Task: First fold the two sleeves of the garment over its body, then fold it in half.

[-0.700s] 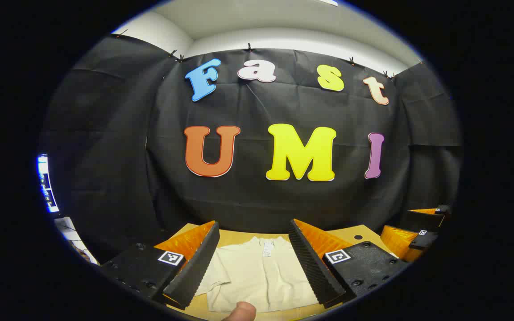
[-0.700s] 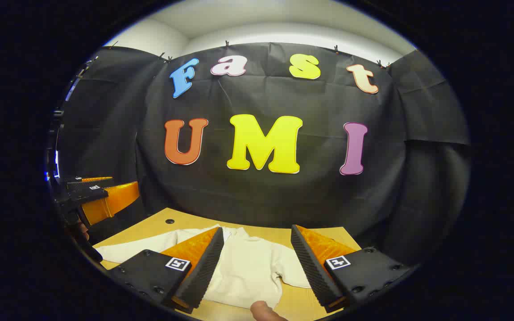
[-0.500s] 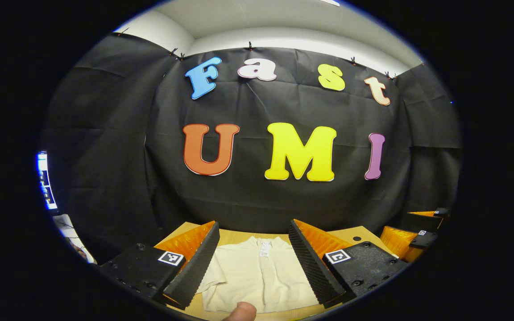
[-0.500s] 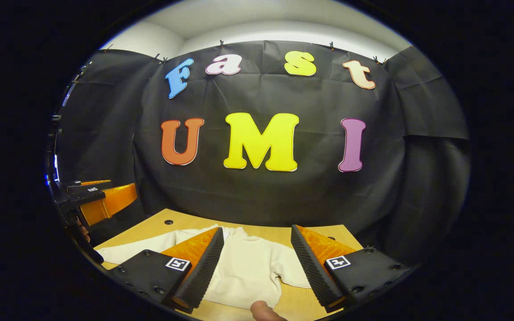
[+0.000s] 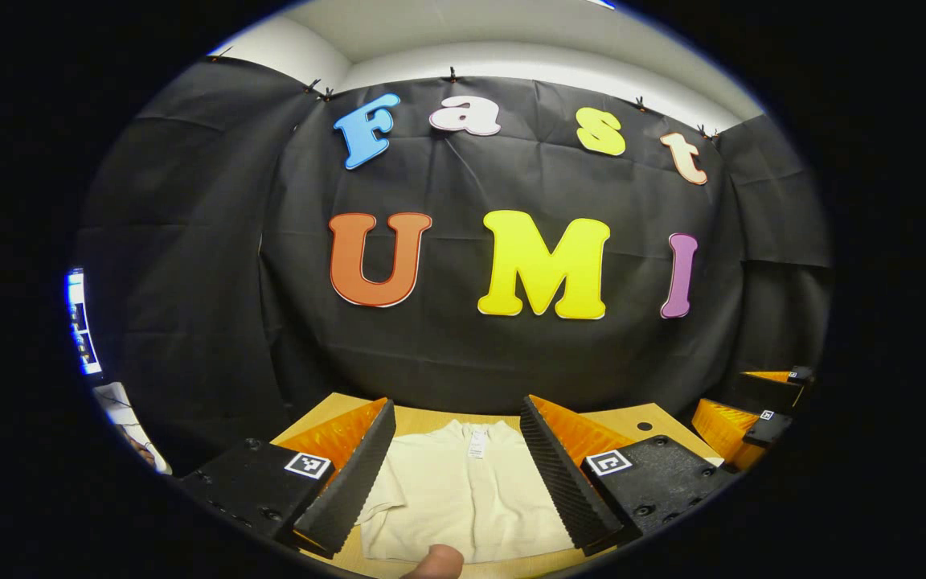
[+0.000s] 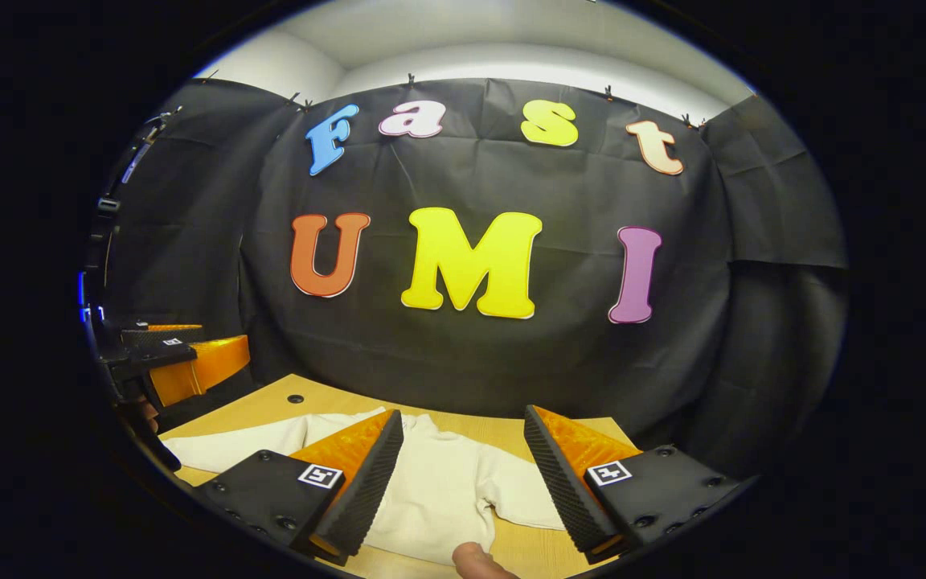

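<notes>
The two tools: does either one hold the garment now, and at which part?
Nothing is held. The left tool and the right tool both stand open above the cream garment, which lies flat on the wooden table.

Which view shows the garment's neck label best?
The left gripper view. There the garment lies straight ahead between the open left gripper's fingers, and the small label sits at the neckline, facing the camera. In the right gripper view the garment is seen at an angle; I can't make out the label there.
</notes>
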